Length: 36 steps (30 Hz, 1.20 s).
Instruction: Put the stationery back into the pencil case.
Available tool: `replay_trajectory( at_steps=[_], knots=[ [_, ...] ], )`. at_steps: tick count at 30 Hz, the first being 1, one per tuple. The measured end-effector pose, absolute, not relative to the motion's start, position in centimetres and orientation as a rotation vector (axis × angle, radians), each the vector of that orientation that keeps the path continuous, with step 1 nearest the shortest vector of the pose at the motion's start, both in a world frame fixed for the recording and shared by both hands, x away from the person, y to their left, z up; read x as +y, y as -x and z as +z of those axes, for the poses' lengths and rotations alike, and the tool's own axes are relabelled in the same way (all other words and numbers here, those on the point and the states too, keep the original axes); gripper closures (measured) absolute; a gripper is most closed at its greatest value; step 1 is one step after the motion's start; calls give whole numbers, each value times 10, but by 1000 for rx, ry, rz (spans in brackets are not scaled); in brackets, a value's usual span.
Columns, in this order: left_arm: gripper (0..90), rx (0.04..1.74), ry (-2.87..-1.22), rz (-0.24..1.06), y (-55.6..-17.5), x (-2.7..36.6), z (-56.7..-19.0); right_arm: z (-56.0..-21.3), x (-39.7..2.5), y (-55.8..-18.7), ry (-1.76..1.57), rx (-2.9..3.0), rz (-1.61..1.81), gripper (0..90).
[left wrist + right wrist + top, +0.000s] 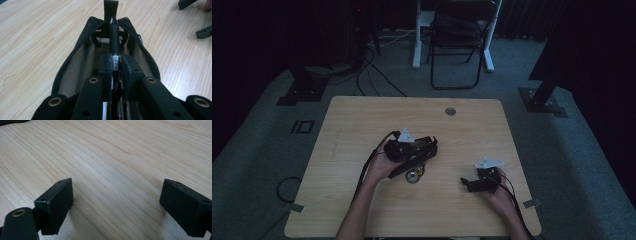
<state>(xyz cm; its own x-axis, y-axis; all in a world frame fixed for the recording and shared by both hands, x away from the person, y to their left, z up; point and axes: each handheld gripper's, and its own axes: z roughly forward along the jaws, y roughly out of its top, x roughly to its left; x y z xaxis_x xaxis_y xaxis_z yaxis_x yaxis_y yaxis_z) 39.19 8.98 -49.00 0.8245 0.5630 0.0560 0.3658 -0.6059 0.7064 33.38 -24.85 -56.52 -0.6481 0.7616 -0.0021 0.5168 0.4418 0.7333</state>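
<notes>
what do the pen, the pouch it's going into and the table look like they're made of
Pen: likely plastic, with a matte black grip and a clear barrel bearing a barcode. Pouch: black fabric, seemingly mesh, with a zip along its edge. Table: pale wood grain, possibly laminate.

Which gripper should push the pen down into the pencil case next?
Left. The left gripper is shut on the pen, right above the open pencil case. The right gripper is open over bare table.

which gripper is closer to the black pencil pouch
Left. The left gripper is right over the open black pencil pouch, its jaws shut on a pen that points into the pouch. The right gripper is off to the pouch's right over bare table, jaws open.
</notes>
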Motion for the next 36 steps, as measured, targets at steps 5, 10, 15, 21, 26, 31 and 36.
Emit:
replay_trajectory(
  at_steps=[5,10,15,21,26,31,36],
  knots=[
    [786,680,-2284,343,-391,89,-492,-565,-248,-334,-1094,2365,1033,116],
    [706,679,-2273,314,-390,92,-492,-565,-248,-334,-1095,2366,1033,116],
    [662,677,-2256,342,-387,93,-487,-565,-248,-334,-1095,2366,1033,116],
    [646,671,-2217,388,-376,94,-476,-565,-248,-334,-1094,2366,1033,116],
    [644,660,-2194,407,-364,93,-470,-565,-248,-334,-1093,2366,1033,116],
    [646,644,-2188,409,-354,92,-468,-565,-248,-334,-1095,2365,1033,116],
    [657,633,-2175,421,-345,90,-467,-565,-248,-334,-1094,2365,1033,116]
  ],
)
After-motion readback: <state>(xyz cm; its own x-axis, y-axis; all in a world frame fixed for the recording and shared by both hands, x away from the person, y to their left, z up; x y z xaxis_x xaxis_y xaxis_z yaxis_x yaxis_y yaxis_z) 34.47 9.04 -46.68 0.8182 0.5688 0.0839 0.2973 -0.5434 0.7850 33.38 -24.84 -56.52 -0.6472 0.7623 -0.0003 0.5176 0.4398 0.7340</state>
